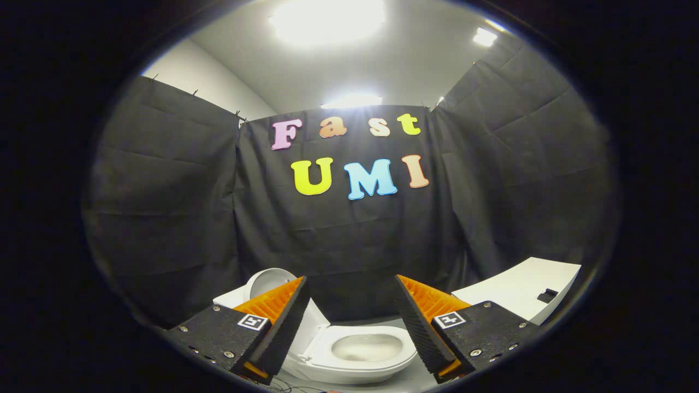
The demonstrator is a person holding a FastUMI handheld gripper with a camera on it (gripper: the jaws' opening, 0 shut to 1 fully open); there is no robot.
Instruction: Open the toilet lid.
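The gripper [352,322] stood wide and empty; the toilet lid [266,283] was already raised, far-left of its fingers, above the bowl [367,347].

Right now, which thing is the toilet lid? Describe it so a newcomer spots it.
Start at the white toilet against the black cloth wall, seen between the open gripper fingers. The lid is the rounded white flap standing upright at its back, unlike the flat seat ring around the bowl.

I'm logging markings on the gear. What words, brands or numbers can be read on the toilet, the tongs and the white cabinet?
Toilet: no text visible.
Open, empty tongs: a square black-and-white marker on each finger, a pattern, no words.
White cabinet: none visible.
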